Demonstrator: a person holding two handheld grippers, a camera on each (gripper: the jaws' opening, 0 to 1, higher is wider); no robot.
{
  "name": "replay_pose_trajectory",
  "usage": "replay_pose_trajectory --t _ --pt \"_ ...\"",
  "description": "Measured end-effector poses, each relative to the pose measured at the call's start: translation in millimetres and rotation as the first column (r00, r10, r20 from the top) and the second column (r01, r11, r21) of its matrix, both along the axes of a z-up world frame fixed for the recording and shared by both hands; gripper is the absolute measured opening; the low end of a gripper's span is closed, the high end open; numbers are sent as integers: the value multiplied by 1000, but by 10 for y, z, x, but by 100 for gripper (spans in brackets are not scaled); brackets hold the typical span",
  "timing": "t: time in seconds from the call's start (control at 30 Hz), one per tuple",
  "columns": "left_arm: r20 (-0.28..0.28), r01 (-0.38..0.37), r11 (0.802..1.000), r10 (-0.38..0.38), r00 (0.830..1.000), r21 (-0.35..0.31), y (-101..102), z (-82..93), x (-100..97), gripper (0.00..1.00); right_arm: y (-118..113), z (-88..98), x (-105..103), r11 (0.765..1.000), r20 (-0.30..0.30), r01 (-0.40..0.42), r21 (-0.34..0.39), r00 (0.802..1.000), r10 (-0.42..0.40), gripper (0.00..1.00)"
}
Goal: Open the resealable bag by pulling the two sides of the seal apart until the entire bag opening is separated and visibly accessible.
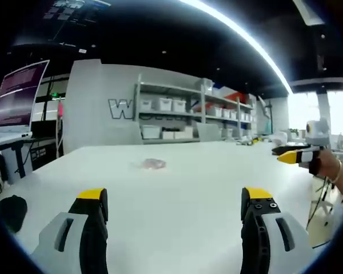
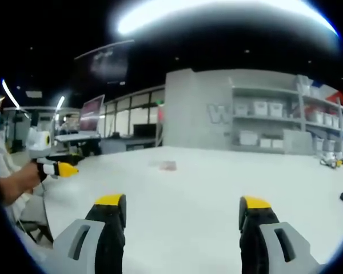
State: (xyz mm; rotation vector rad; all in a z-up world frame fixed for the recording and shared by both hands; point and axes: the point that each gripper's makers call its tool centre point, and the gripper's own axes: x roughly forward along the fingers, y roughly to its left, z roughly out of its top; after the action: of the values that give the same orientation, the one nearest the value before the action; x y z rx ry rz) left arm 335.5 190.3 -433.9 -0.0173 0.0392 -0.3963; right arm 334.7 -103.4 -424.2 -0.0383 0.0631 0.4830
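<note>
The left gripper hovers over the near edge of the white table with its jaws spread wide and nothing between them. The right gripper is likewise spread and empty. The bag lies flat on the table, well ahead of both grippers, far from either, and shelves with bins stand beyond.

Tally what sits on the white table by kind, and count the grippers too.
Resealable bag: 1
Black object at the table's edge: 1
Left gripper: 1, open
Right gripper: 1, open
Total: 4
</note>
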Motion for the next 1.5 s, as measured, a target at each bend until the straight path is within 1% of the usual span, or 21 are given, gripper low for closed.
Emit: replay_pose_trajectory --t 0.17,0.37,0.73,1.5 --pt "-13 -3 1000 3 1000 4 9 -44 36 95 -6 0 23 1000 -2 1 -2 1000 -1 82" --pt "-15 -3 1000 3 1000 0 11 -60 58 94 -18 -12 36 1000 -4 4 -4 1000 -4 81" --pt "-14 -12 1000 12 1000 -5 52 -70 31 94 22 -66 25 1000 -16 -3 -10 1000 3 81" --pt "-5 -24 1000 24 1000 -12 124 -53 -44 93 300 25 56 999 -4 -41 -28 999 41 78"
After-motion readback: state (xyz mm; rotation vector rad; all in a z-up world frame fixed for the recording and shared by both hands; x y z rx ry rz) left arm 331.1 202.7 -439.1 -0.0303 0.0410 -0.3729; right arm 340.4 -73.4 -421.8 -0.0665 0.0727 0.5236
